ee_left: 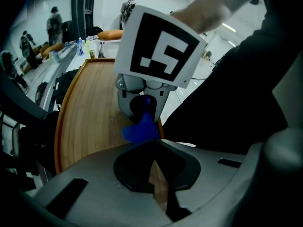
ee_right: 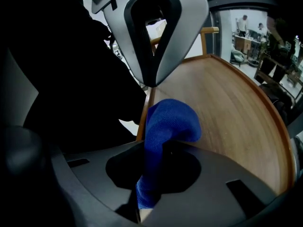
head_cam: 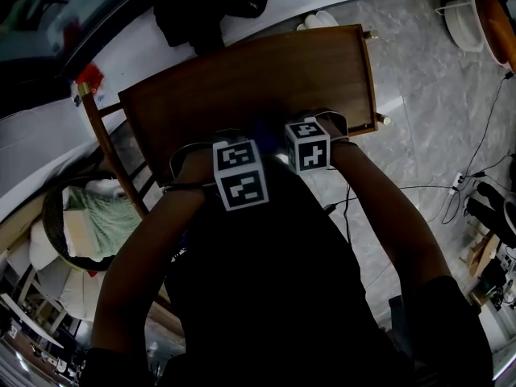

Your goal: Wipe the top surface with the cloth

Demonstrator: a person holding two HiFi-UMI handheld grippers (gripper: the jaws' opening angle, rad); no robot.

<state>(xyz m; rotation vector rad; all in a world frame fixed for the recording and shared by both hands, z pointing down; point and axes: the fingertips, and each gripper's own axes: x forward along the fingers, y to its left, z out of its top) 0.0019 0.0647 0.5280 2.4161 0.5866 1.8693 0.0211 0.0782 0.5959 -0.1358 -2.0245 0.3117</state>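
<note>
Your right gripper (ee_right: 158, 148) clamps the blue cloth (ee_right: 169, 121) at the near edge of the wooden top (ee_right: 227, 112), while your left gripper (ee_left: 154, 148), just beside it, is closed on nothing.

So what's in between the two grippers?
The blue cloth. The right gripper holds it, and it bulges over the wooden top toward the left gripper, seen in both gripper views.

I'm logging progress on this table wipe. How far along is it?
Done: the blue cloth is picked up, clamped in the right hand-held gripper. In hand: that gripper is at the near edge of the wooden top, the left hand-held gripper shut and empty beside it. Left: likely the whole wipe; the wood shows no wiped track, and I cannot tell whether the cloth touches it.
</note>
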